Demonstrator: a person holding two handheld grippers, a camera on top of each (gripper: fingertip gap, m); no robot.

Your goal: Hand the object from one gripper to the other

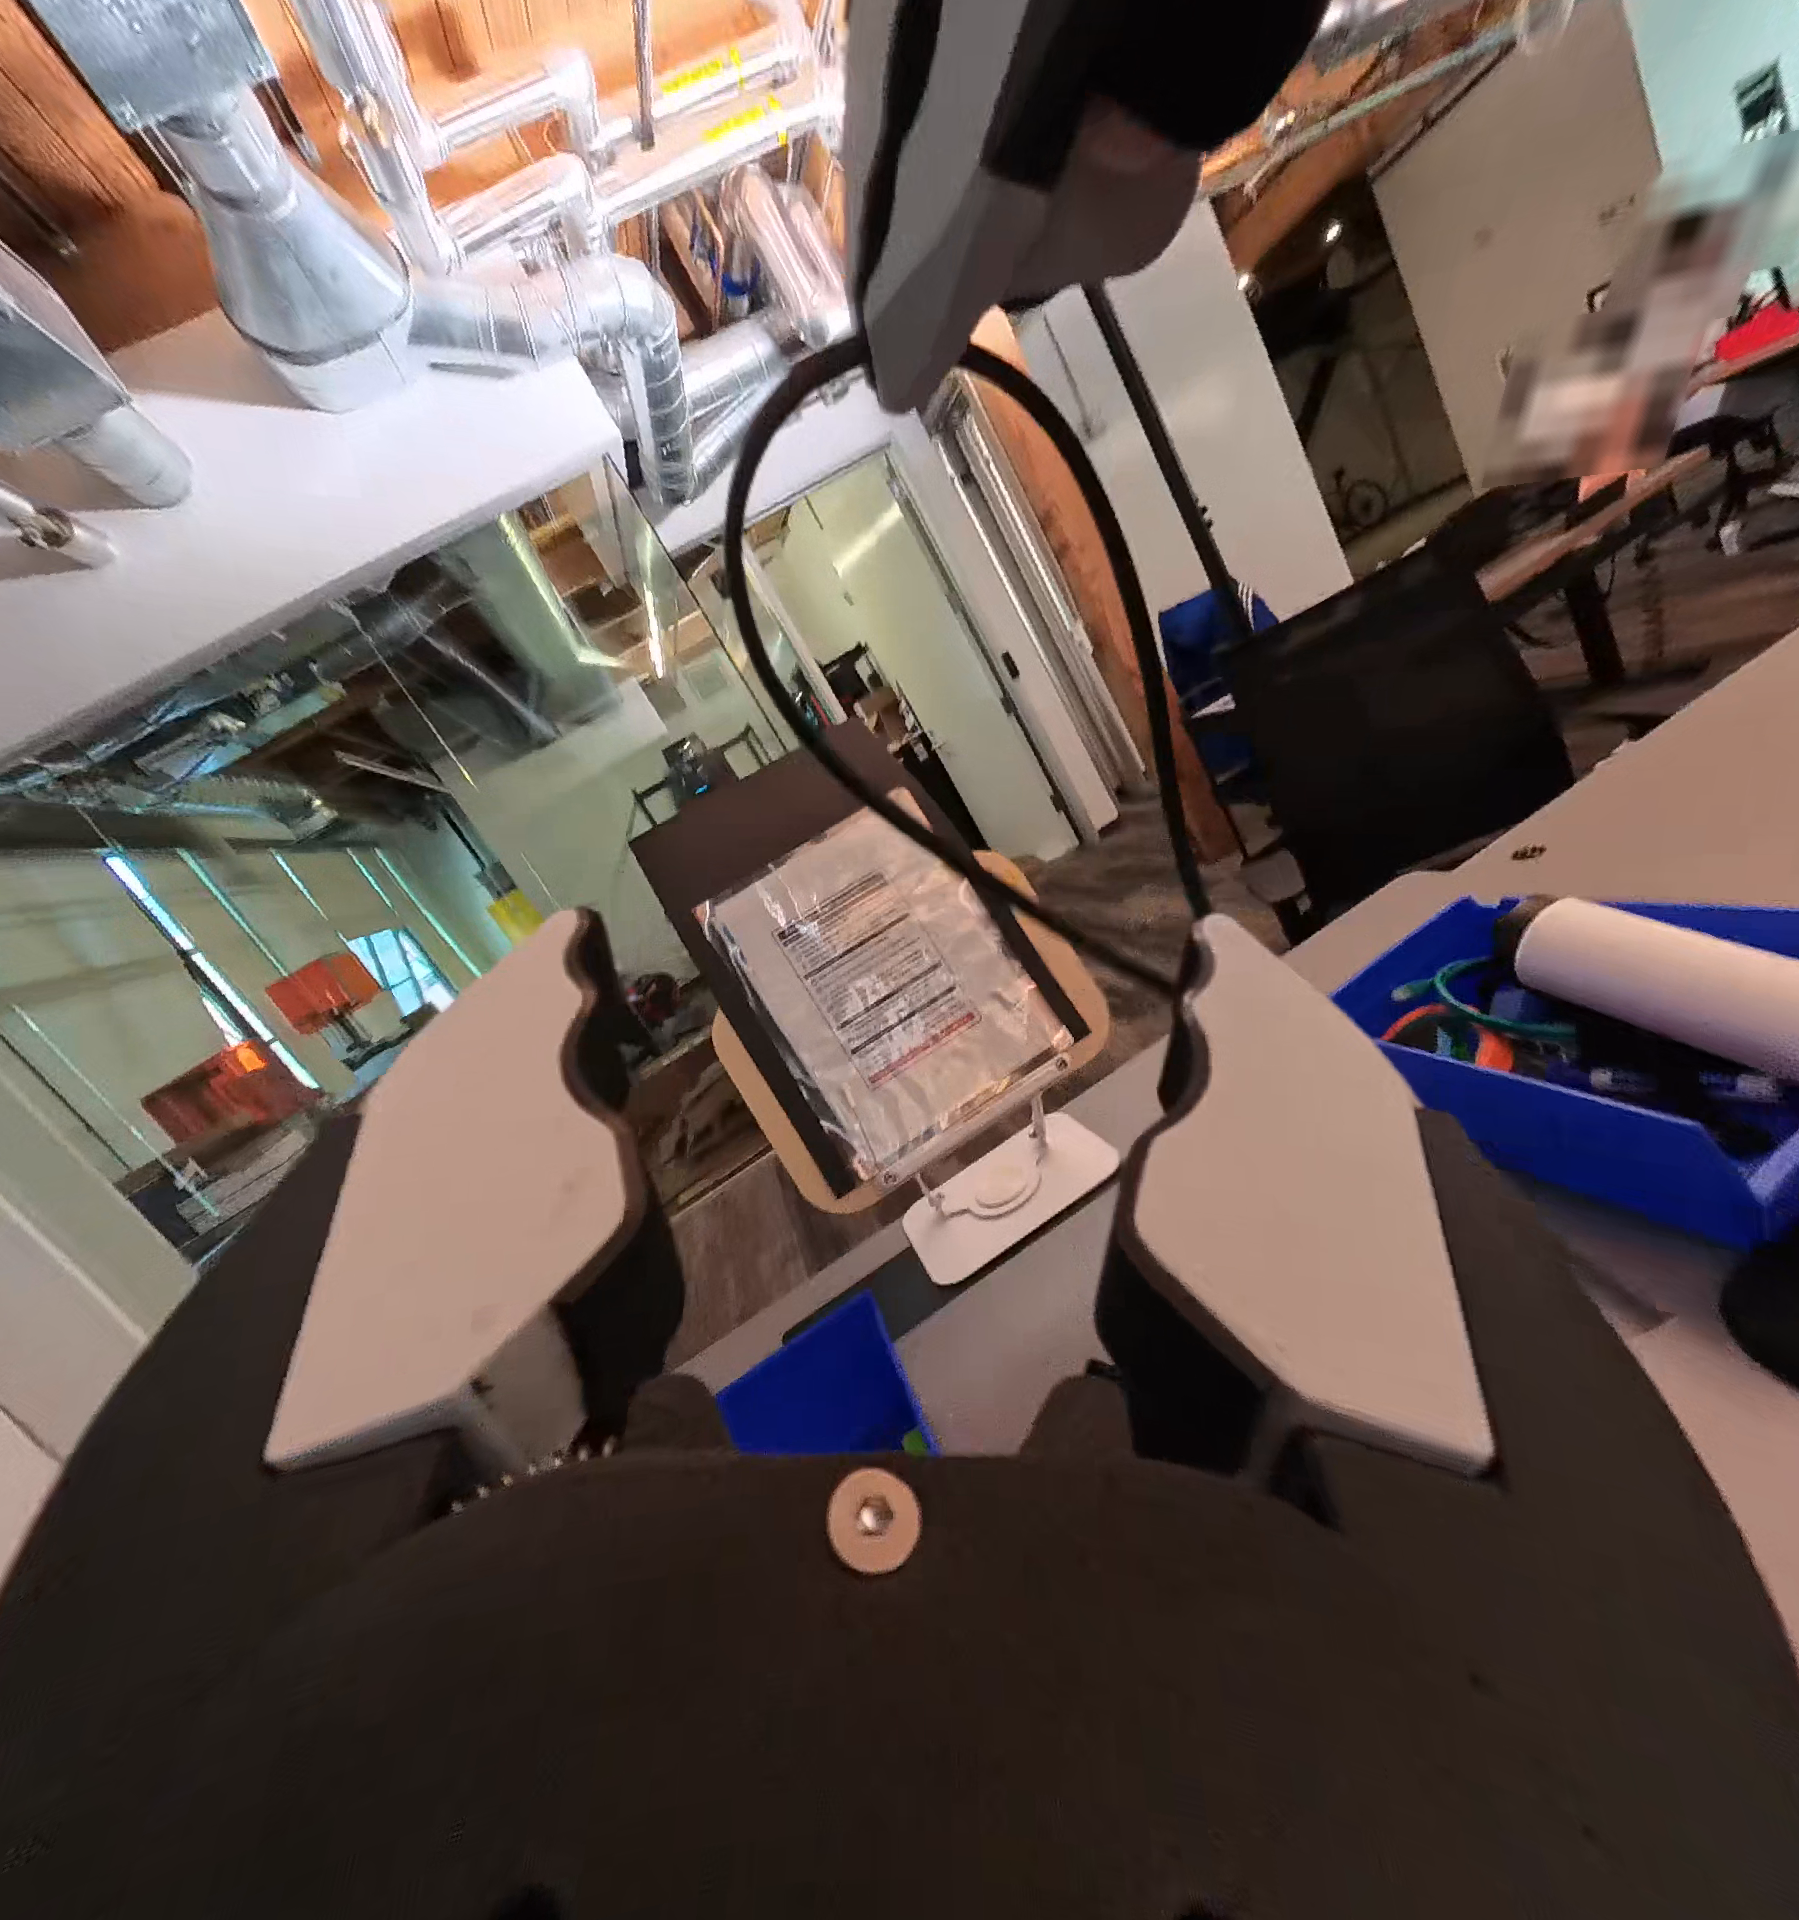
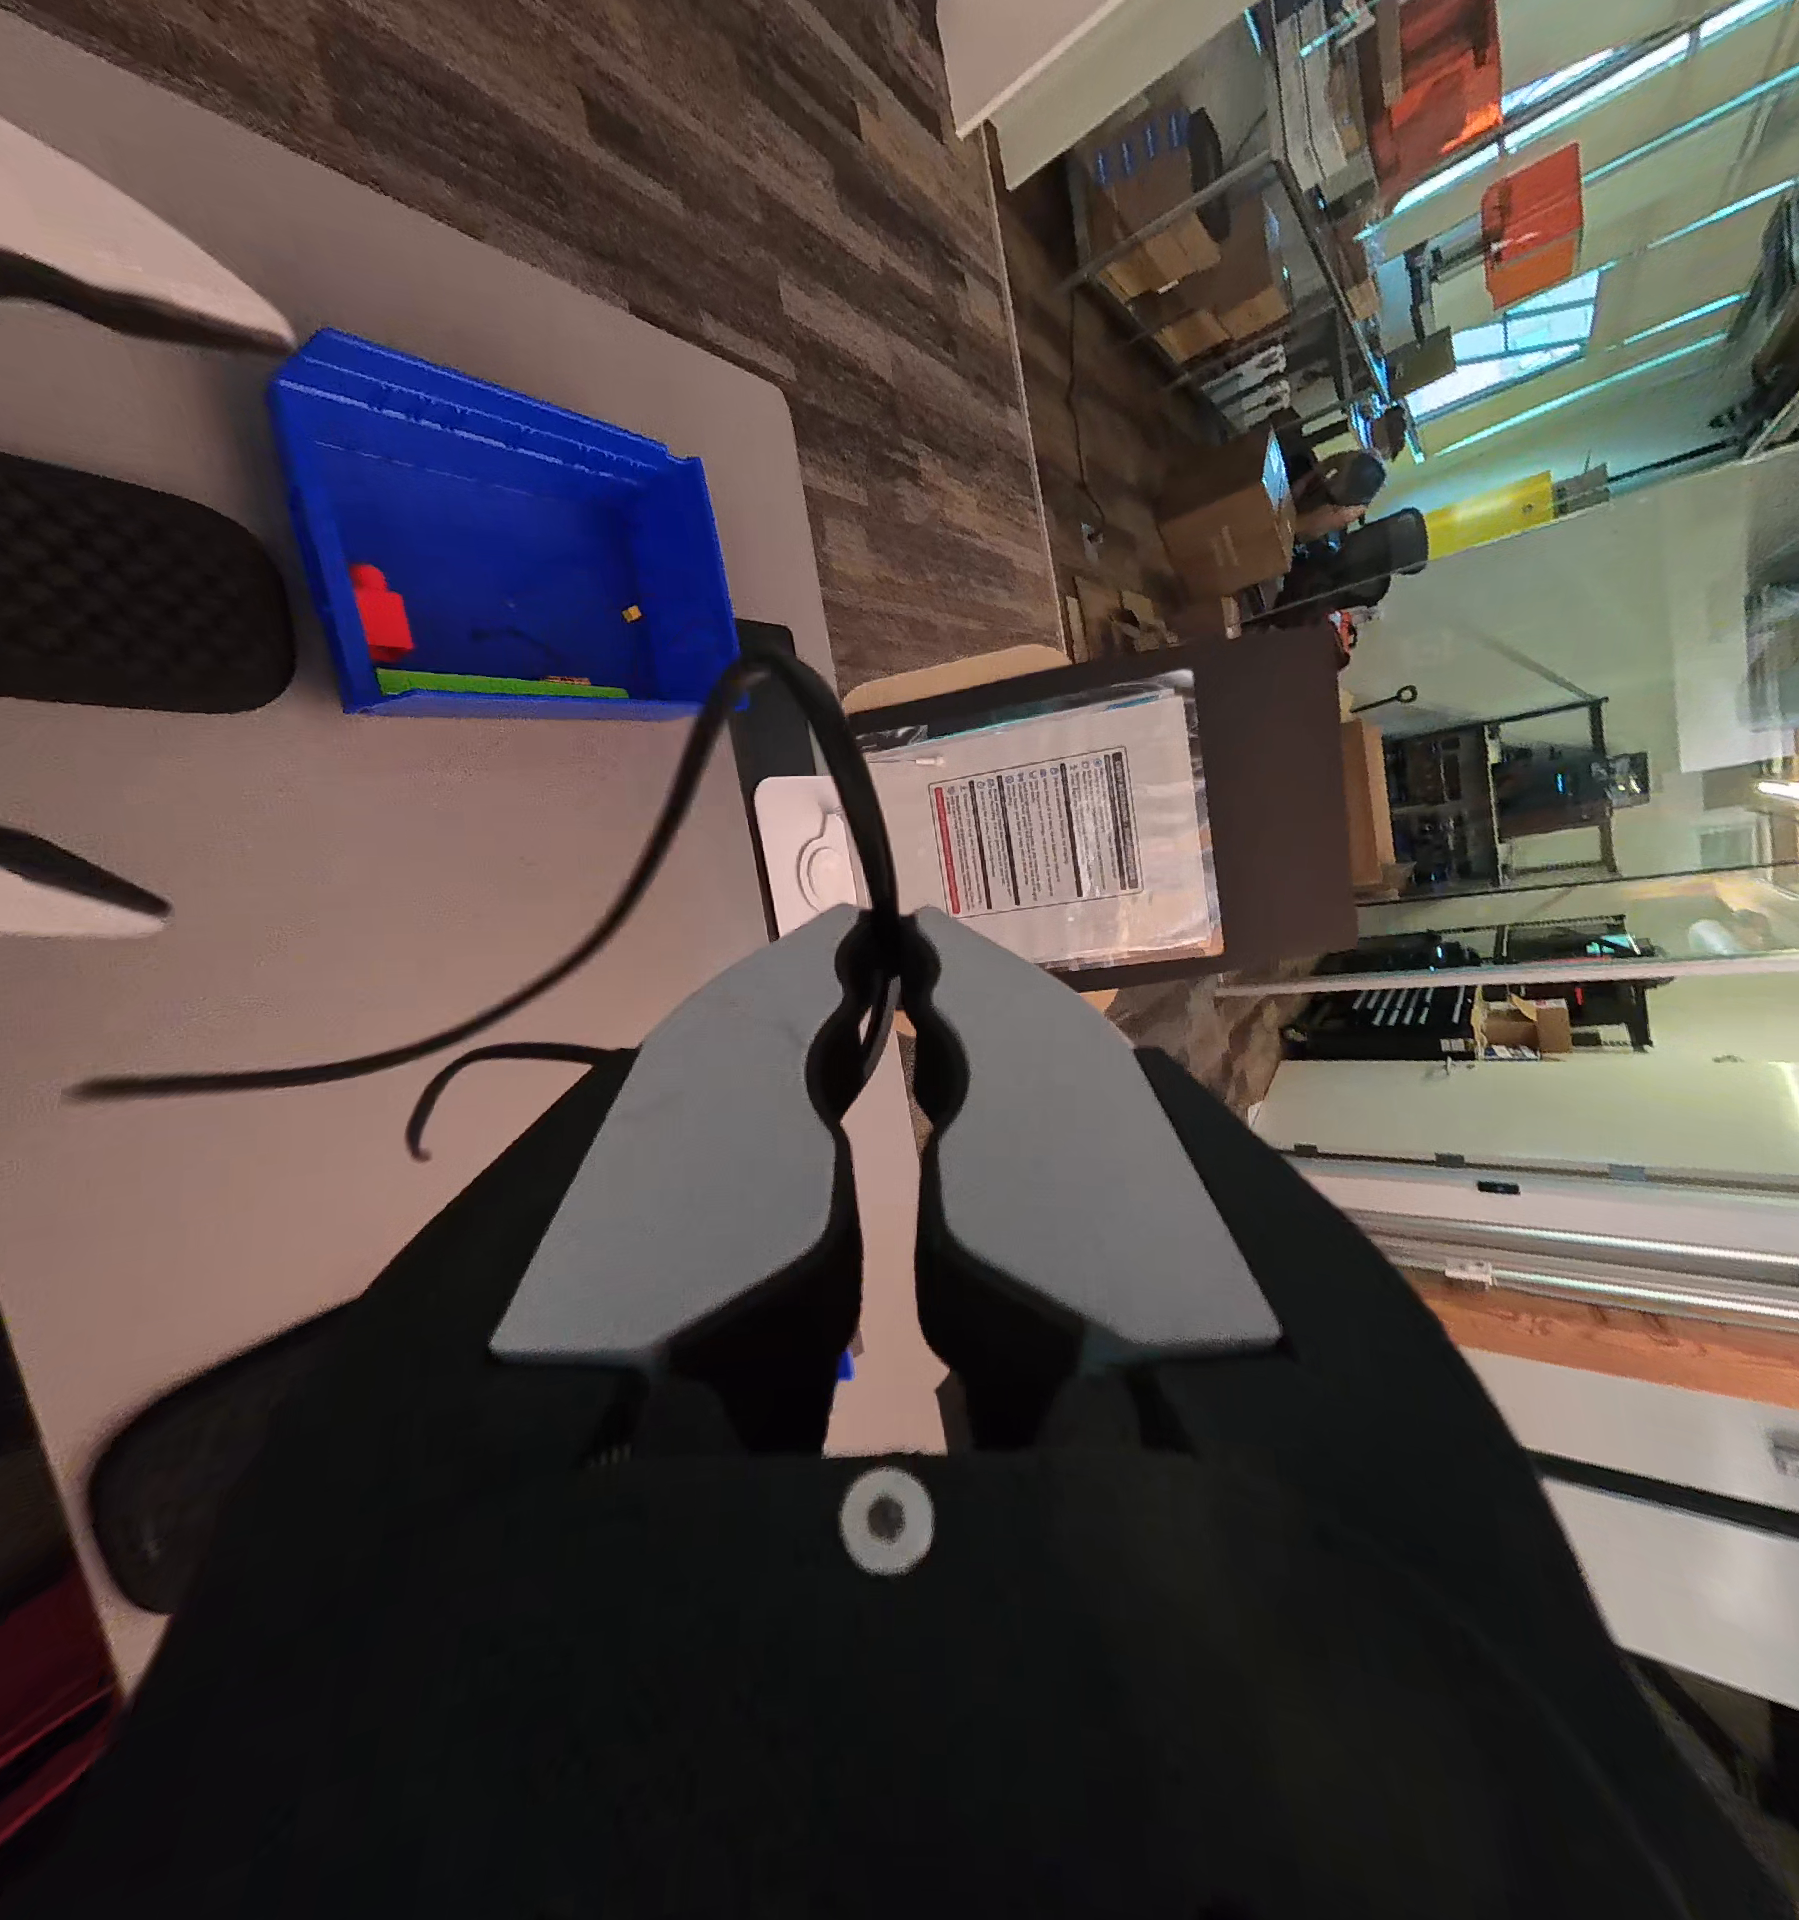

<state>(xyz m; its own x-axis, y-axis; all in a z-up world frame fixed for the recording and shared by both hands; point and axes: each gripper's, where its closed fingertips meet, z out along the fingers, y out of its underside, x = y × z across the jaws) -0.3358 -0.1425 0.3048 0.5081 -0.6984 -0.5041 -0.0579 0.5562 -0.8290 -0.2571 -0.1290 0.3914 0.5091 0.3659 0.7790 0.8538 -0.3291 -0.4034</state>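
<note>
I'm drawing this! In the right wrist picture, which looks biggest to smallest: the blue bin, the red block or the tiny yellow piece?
1. blue bin
2. red block, inside the bin
3. yellow piece, a speck on the bin's floor

All three sit together, so nearness hardly skews it.

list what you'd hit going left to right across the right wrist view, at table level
black oval pad → blue bin → black cable → framed printed sheet on a stand → glass partition

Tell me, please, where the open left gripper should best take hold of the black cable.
Grip the strand lying against the left gripper's right finger. The black cable hangs in a loop from the shut right gripper. Shift sideways until that strand sits between the fingers, then close below the right gripper.
</note>
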